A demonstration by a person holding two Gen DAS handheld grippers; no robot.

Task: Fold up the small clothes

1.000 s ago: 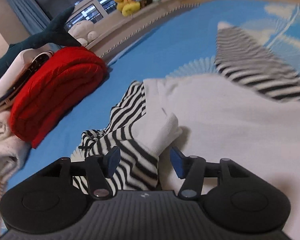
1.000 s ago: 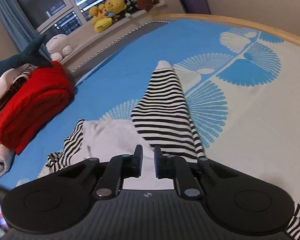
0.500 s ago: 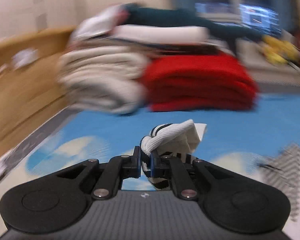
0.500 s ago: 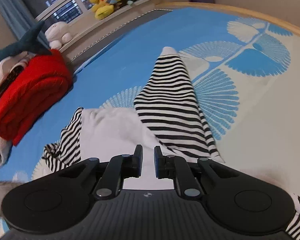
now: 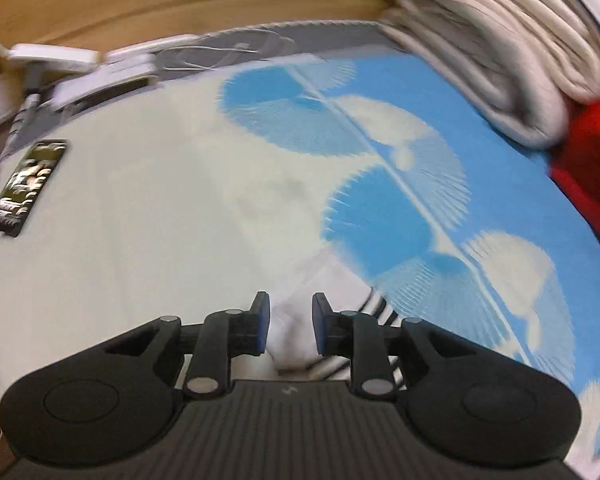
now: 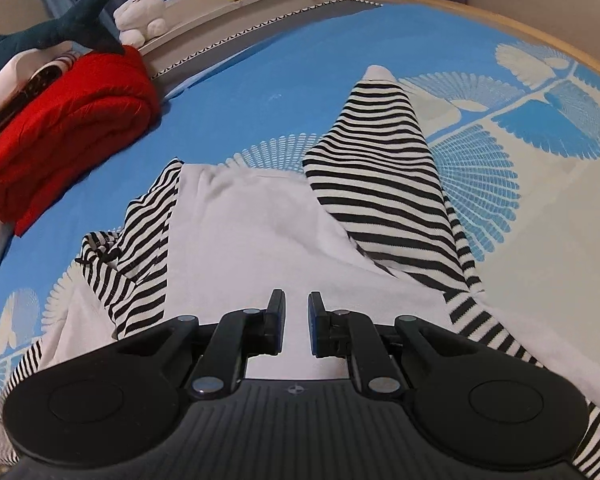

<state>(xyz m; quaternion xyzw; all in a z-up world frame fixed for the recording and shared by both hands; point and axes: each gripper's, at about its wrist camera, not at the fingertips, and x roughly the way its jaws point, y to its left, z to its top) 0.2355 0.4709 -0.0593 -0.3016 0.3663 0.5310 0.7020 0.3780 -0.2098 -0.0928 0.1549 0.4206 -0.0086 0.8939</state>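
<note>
A white cuff (image 5: 290, 330) of a striped sleeve lies between the left gripper (image 5: 287, 320) pads, whose jaws have just been opening, apart enough that they seem loose on the cloth rather than pinching it. Ahead lies the blue-and-white bedspread (image 5: 380, 208). A dark card (image 5: 28, 184) at far left carries no readable writing. The right gripper (image 6: 296, 320), jaws nearly together and empty, hovers over the white-bodied garment (image 6: 252, 240). Its other striped sleeve (image 6: 380, 168) runs away up-right (nearer this hand).
</note>
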